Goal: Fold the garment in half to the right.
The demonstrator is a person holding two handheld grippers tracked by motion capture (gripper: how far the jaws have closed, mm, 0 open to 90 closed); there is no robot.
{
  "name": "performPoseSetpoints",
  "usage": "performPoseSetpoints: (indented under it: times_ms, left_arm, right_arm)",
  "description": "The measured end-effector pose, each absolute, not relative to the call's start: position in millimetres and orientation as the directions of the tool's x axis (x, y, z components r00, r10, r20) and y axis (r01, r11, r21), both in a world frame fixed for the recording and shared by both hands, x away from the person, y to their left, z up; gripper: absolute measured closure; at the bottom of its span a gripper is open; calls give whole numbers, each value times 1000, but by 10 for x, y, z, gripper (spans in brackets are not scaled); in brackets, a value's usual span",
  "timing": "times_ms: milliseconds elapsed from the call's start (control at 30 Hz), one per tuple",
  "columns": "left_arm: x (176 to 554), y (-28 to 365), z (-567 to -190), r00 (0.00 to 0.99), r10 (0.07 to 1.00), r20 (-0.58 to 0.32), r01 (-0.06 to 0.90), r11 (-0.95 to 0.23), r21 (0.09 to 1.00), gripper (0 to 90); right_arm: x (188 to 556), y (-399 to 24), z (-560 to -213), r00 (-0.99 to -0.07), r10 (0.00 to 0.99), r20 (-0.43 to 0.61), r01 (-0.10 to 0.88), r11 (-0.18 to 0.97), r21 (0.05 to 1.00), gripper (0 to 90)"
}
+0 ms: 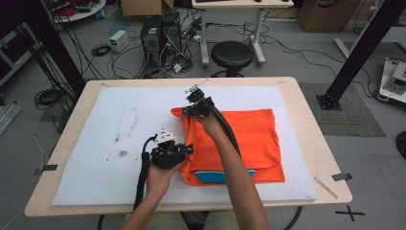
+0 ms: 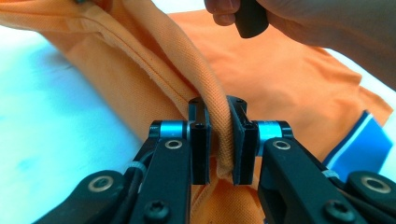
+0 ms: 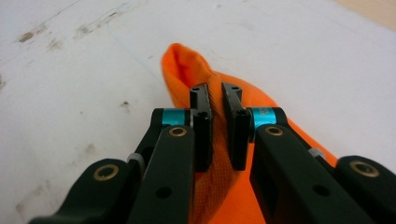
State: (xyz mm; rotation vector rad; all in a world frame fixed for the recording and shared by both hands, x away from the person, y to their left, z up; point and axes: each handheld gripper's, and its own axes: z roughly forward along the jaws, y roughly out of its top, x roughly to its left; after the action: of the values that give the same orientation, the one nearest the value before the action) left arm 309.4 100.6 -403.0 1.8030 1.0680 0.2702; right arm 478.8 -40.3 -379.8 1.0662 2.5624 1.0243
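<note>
An orange shirt (image 1: pixel 249 139) with a blue and white trim (image 1: pixel 218 176) lies folded on the white foam mat (image 1: pixel 110 143). My left gripper (image 1: pixel 186 150) is at the shirt's left edge, near its front. In the left gripper view the gripper (image 2: pixel 218 105) is shut on a thick fold of the orange shirt (image 2: pixel 289 74), and the other hand (image 2: pixel 299 23) shows above. My right gripper (image 1: pixel 191 109) is at the shirt's far left corner. In the right gripper view the gripper (image 3: pixel 215 88) is shut on a raised fold of the shirt (image 3: pixel 184 65).
The mat covers most of a wooden table (image 1: pixel 316 129) and bears some dirty marks (image 1: pixel 122 153) at the left. On the floor beyond the table stand a black stool (image 1: pixel 232 54) and a computer case (image 1: pixel 160 36) among cables. Black frame posts (image 1: pixel 356 52) rise at both sides.
</note>
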Motion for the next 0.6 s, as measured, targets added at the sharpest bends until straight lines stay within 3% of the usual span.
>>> performPoseSetpoints:
  times_ms: [600]
  left_arm:
    - [3258,74,-3726,702,662,-263,511,-210,834,803]
  right_arm:
    - [4653,-1700,-3550,-598,793,117,587,334,737,844]
